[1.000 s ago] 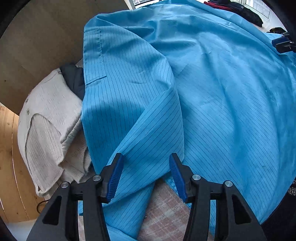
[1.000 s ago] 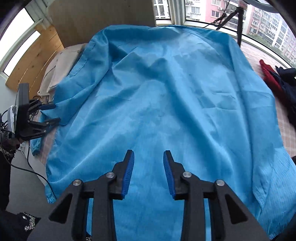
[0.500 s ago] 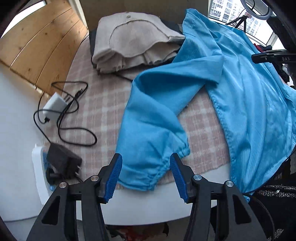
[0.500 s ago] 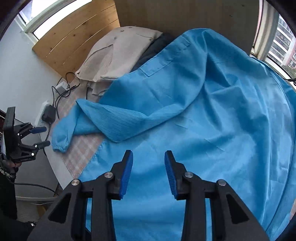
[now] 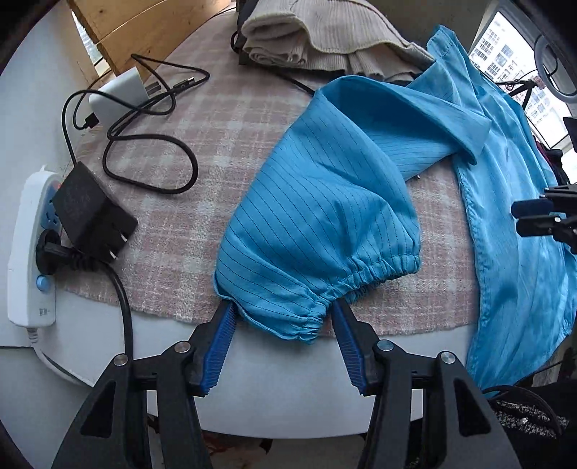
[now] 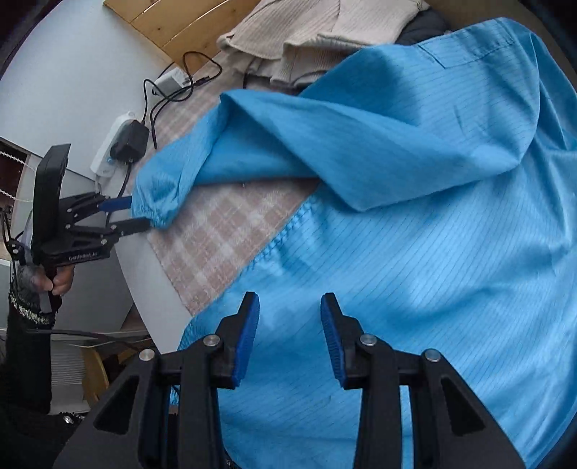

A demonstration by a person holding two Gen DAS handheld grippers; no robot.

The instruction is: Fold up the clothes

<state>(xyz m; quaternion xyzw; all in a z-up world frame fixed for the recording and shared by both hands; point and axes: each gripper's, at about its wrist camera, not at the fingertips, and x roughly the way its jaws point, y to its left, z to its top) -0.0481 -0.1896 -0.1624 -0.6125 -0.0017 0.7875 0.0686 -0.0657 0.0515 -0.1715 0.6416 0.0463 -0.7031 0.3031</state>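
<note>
Both tongs gape: left tongs (image 5: 281, 317), closing, straddle the cuff (image 5: 324, 285); right tongs (image 6: 289, 317) hide fabric.

A home room — apartment blocks (image 5: 505, 54) outside, power strip (image 5: 25, 231), folded knitwear (image 5: 324, 32)

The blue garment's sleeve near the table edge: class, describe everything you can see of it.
The sleeve belongs to a bright blue garment of thin, smooth-looking cloth with fine dark pinstripes. Its cuff is gathered by elastic. It lies bent and creased on the pink checked mat, cuff end at the mat's front edge. The left gripper straddles the cuff, its jaws just closing in but apart, with blue pads either side.
</note>
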